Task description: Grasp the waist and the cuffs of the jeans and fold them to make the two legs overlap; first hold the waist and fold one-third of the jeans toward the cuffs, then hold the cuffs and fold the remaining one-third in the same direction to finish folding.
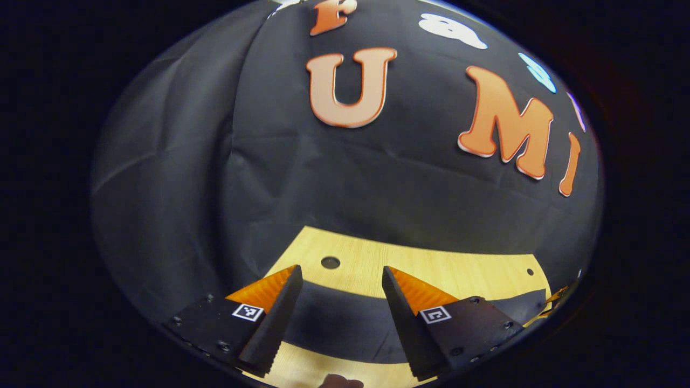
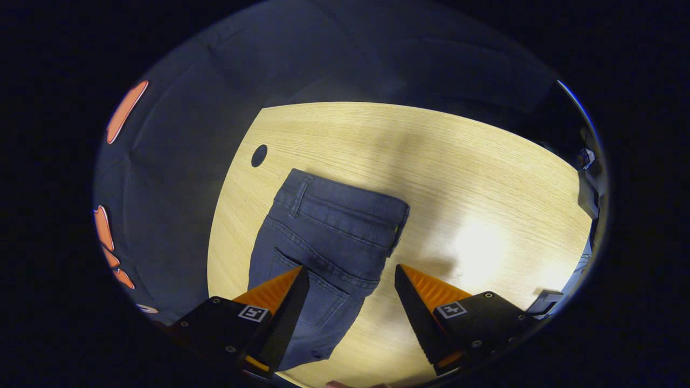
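Partly hidden: jeans run under the right gripper at the near edge of the right gripper view, so legs and cuffs stay out of sight; cannot tell whether legs already overlap. Dark band crossing the table in the left gripper view, between the fingers of the left gripper, looks like cloth, maybe the jeans, but too dim and blurred to say. Pale blurred shape at the very bottom edge of that view, possibly a fingertip; not clear. At the far right rim of the right gripper view, dark hardware cut off, unidentifiable.

Jeans: dark blue denim, lying flat on the wooden table, waist toward the far side, back pocket and seams facing up, waistband with a belt loop visible. Left half of the table, near a round dark hole at the far left. Bright glare patch on the wood to the right of the jeans.

Both grippers: jaws spread apart, gripping nothing. Right gripper hovers over the pocket area, left finger over denim, right finger over bare wood.

Writing: small square coded markers on each gripper's fingers, not readable. No brand tag legible on the jeans.
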`<state>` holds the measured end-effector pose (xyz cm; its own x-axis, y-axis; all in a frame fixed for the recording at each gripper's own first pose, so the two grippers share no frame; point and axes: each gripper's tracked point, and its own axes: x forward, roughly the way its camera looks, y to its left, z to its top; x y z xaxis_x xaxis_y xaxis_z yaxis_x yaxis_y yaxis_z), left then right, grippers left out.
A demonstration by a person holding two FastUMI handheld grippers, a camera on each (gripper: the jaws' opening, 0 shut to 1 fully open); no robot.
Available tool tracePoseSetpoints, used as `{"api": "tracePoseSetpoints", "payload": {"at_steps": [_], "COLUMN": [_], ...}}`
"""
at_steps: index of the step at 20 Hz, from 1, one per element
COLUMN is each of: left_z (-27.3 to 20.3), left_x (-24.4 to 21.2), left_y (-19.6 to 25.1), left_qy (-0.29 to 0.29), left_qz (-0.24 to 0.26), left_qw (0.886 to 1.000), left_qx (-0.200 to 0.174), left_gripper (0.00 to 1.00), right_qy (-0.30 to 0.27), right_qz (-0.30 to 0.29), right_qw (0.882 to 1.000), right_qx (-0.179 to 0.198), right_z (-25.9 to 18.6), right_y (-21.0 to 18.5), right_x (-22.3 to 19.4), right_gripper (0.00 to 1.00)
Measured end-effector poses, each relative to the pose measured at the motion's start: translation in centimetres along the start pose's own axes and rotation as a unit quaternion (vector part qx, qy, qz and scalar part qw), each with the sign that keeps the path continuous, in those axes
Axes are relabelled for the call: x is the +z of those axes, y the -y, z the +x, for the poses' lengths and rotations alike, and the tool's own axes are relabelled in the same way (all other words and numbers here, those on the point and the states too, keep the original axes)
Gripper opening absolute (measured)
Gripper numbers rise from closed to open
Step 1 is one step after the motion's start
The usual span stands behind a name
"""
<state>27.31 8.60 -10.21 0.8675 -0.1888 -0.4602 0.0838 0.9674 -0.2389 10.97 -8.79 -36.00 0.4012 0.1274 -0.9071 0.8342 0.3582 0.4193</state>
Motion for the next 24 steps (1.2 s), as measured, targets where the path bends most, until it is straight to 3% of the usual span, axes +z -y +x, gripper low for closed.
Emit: {"api": "tracePoseSetpoints", "payload": {"at_steps": [3,6,9,12,13,16,17,18,19,20,21,23,24], "left_z": [-4.0,-7.0,-9.6,-11.9,-12.4,-13.4,-13.4,-13.4,-13.4,-13.6,-13.8,-14.1,-14.2], "left_x": [1.8,4.0,5.0,4.7,4.4,3.0,2.2,1.3,0.8,0.3,-0.1,0.1,0.0], "left_y": [1.4,2.6,5.3,8.3,9.4,12.4,13.1,14.0,14.9,15.6,16.1,16.8,16.9], "left_qy": [0.052,0.114,0.162,0.188,0.189,0.181,0.170,0.161,0.151,0.145,0.140,0.144,0.146], "left_qz": [0.013,0.050,0.055,0.079,0.086,0.105,0.110,0.111,0.111,0.113,0.117,0.126,0.131], "left_qw": [0.998,0.992,0.985,0.979,0.978,0.978,0.979,0.980,0.981,0.982,0.982,0.980,0.979], "left_qx": [-0.022,0.007,-0.006,-0.004,-0.007,-0.021,-0.027,-0.032,-0.042,-0.047,-0.052,-0.062,-0.063], "left_gripper": [0.89,0.89,0.89,0.89,0.84,0.84,0.88,0.84,0.86,0.84,0.85,0.89,0.88], "right_qy": [0.009,0.017,0.013,0.032,0.044,0.076,0.085,0.096,0.102,0.114,0.113,0.127,0.131], "right_qz": [-0.011,-0.021,-0.045,-0.072,-0.085,-0.125,-0.140,-0.158,-0.165,-0.159,-0.148,-0.143,-0.154], "right_qw": [1.000,1.000,0.999,0.997,0.995,0.989,0.986,0.983,0.981,0.981,0.982,0.982,0.979], "right_qx": [-0.004,-0.013,-0.015,-0.019,-0.018,-0.020,-0.018,-0.014,-0.005,-0.004,-0.003,0.001,0.007], "right_z": [0.6,0.9,1.7,2.3,2.4,2.4,2.5,2.8,3.3,3.4,3.4,3.1,3.2], "right_y": [0.2,0.6,0.6,0.5,0.5,0.4,0.3,0.2,-0.1,-0.5,-0.7,-1.3,-1.5], "right_x": [0.4,0.5,0.0,-0.2,-0.1,0.2,0.3,0.3,-0.1,-0.1,-0.3,0.1,0.1], "right_gripper": [0.97,0.97,0.98,0.96,0.96,0.92,0.89,0.86,0.70,0.61,0.43,0.38,0.27]}}
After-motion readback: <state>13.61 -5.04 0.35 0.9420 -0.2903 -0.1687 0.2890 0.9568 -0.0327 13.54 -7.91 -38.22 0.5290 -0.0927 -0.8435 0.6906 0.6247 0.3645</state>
